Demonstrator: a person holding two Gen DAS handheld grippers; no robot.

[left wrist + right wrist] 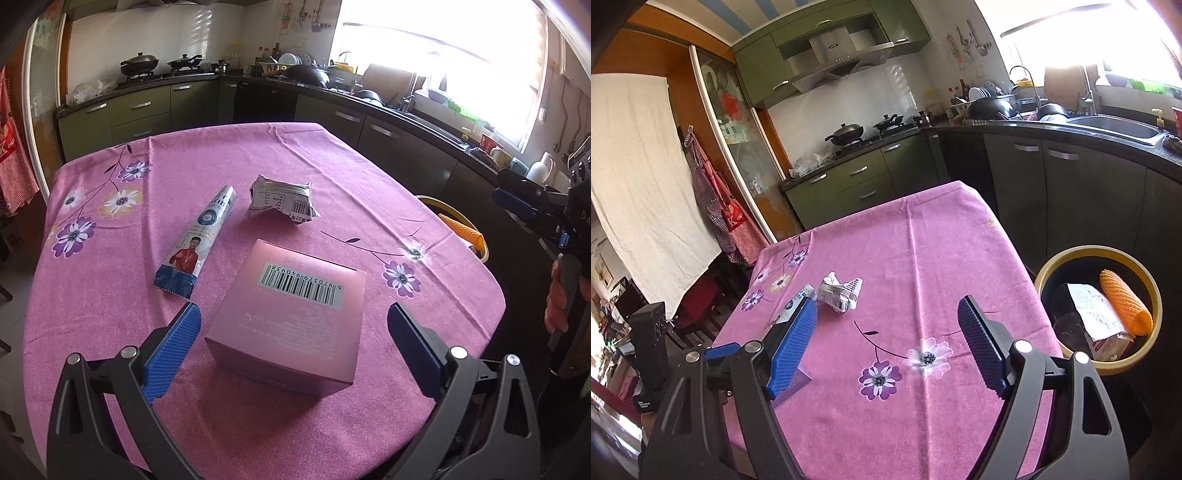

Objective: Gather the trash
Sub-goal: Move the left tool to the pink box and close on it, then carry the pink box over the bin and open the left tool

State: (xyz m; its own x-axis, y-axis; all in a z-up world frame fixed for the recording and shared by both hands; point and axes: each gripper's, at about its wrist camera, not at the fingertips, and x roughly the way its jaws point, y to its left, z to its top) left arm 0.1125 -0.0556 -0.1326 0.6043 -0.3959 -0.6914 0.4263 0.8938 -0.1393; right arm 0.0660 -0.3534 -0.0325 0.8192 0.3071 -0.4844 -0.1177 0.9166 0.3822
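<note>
three scraps lay on the table as the spread left gripper straddled the box, needing to squeeze; right gripper spread, empty.

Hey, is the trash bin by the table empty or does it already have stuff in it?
Not empty. The trash bin already holds an orange foam net and a white printed package.

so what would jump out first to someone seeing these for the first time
The pink box sits barcode up between the open fingers of the left tool on the flowered purple tablecloth. Behind it lie a toothpaste tube and a crumpled wrapper. Beside the table's right edge, a yellow-rimmed bin already holds trash.
</note>
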